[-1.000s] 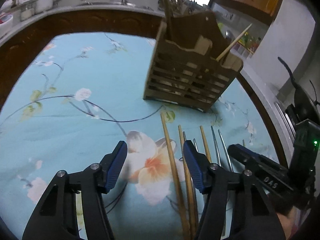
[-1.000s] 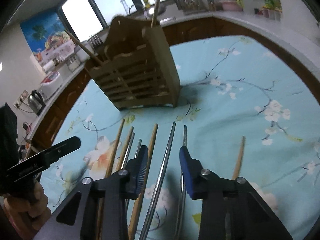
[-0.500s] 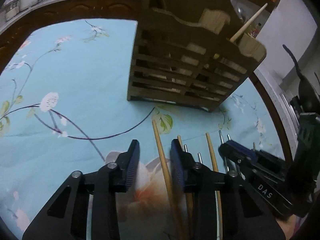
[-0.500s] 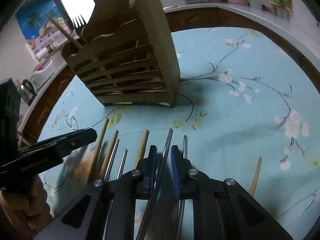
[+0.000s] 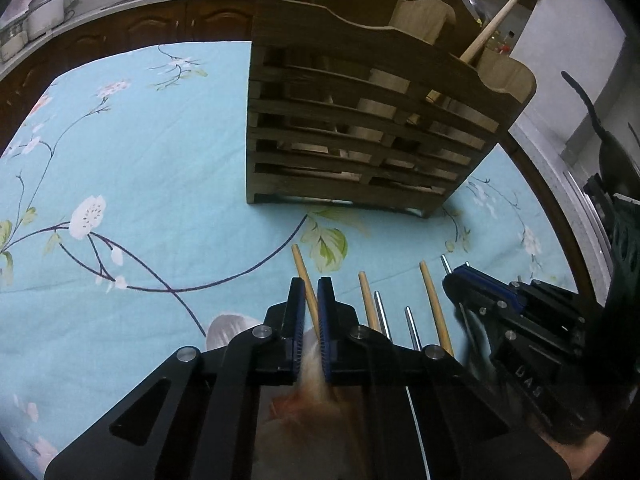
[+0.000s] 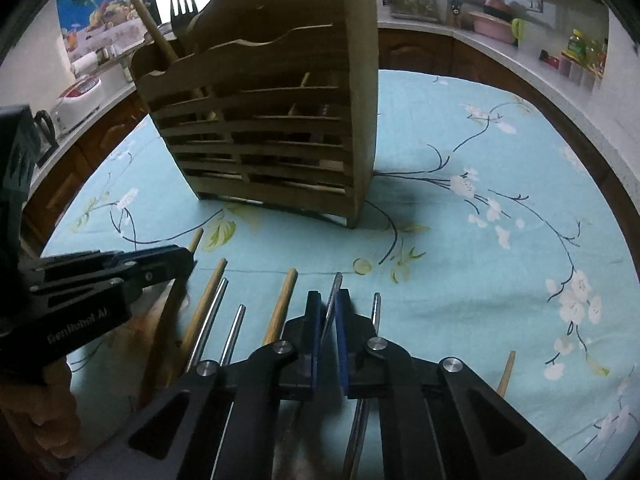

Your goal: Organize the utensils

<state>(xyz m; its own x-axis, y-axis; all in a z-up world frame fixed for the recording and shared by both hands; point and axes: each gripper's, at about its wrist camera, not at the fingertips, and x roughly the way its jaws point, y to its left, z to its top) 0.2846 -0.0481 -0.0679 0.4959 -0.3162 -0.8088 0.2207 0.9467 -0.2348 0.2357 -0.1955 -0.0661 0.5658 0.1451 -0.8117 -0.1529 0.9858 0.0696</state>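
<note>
Kitchen counters with dark wooden cabinet doors ring a table covered by a light blue cloth point(image 5: 160, 152) printed with blossom branches. On the cloth stands a slatted wooden holder point(image 5: 360, 136), upright, with a wooden chopstick point(image 5: 494, 24) leaning out of one compartment toward the right in the left wrist view; in the right wrist view a fork point(image 6: 183, 6) also rises from it, tines up.

Near the cameras, in front of the holder, lies a row of chopsticks, some wooden, some metal. Their long axes run roughly side by side, from the grippers toward the holder, the far ends pointing at its base but well apart from it.

Left gripper point(image 5: 312, 292): its blue pads have just been closing and are now clenched on the leftmost wooden chopstick point(image 5: 301, 266), which passes between them and projects beyond the fingertips, far end toward the holder and tilted slightly left.

Right gripper point(image 6: 329, 300): its pads have likewise just been closing and now clamp a metal chopstick point(image 6: 335, 284), whose tip stands out past the fingertips, pointing toward the holder's right corner.

Between the two gripped sticks lie two wooden and two metal ones on the cloth. Another metal chopstick point(image 6: 376, 306) lies just right of the right gripper, and a separate wooden stick point(image 6: 506, 372) lies farther right, apart from the row.
</note>
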